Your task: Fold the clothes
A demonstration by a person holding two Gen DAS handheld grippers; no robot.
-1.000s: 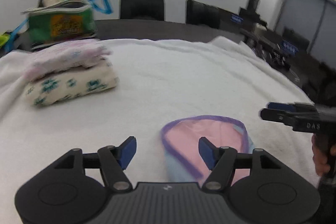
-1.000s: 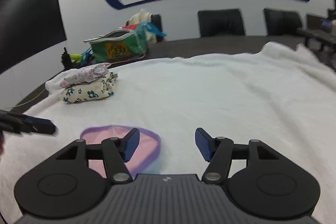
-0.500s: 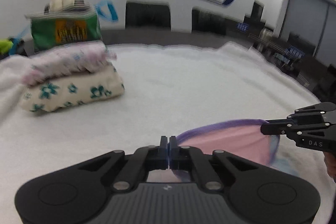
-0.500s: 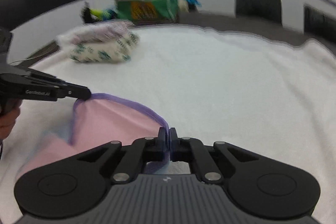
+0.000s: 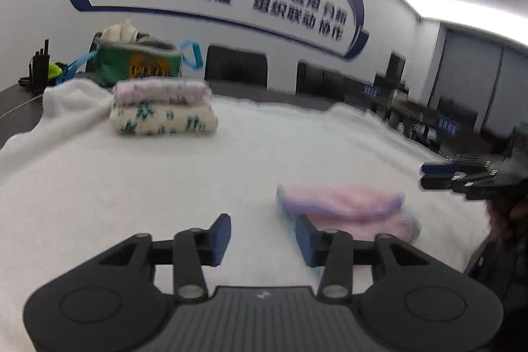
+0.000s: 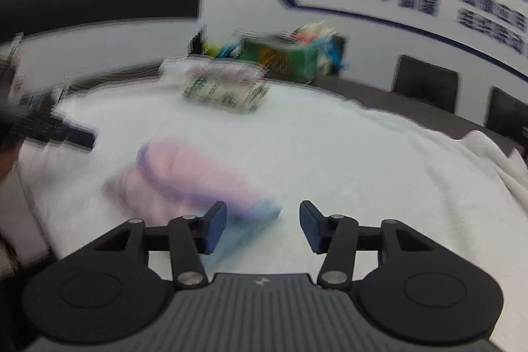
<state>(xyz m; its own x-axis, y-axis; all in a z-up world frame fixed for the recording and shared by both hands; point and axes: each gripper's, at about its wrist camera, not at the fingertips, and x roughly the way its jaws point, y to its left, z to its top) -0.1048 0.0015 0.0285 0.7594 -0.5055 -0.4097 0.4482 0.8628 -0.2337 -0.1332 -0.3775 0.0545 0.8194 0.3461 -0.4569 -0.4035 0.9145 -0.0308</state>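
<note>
Now both the left gripper [image 5: 262,236] and right gripper [image 6: 263,226] have just been opening and hold nothing, the folded pink garment [image 5: 343,207] lying on the white blanket [image 5: 132,187] just ahead between them, with a stack of folded clothes [image 5: 163,111] and a green bag [image 5: 138,63] farther off.

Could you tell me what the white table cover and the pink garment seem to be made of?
White table cover: probably terry or fleece, matt and fuzzy, softly rumpled at its edges. Pink garment: thin soft fabric, likely knit, with purple trim; blur hides the weave.
</note>
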